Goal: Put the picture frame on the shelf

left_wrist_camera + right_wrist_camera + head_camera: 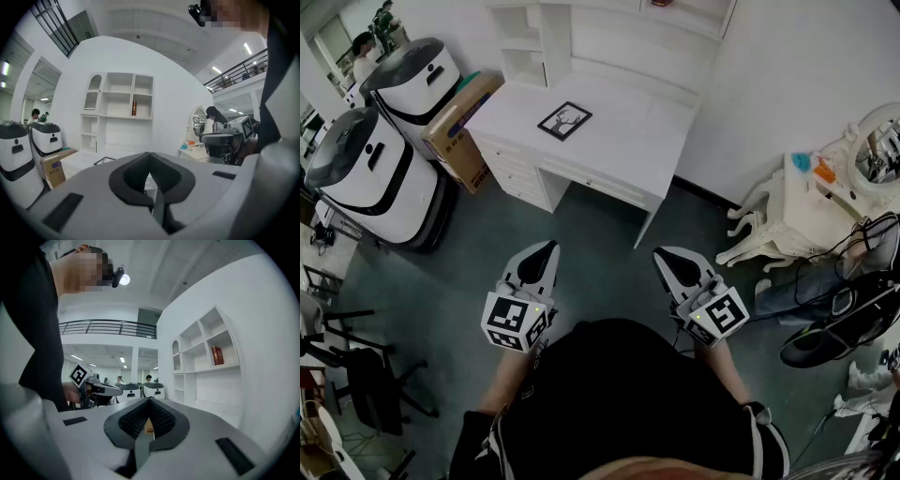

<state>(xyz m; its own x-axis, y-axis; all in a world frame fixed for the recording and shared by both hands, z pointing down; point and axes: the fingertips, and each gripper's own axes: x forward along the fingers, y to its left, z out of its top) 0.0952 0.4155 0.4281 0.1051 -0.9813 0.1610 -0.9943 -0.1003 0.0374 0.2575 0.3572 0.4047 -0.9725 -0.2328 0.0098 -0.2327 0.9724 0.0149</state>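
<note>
Black picture frame (pixel 564 121), white desk (pixel 630 141)

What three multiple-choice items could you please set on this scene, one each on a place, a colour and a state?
1. Where does the picture frame lie?
A. on the floor
B. on the white desk
C. in the shelf

2. What colour is its border?
A. black
B. red
C. yellow

3. How do the left gripper and the right gripper stand?
A. both open
B. one shut on the frame
C. both shut, empty

Key: 1 B, the head view shows it flat on the desk top; 2 A, a black edge rings the picture; 3 C, each gripper view shows its jaws together with nothing between.
</note>
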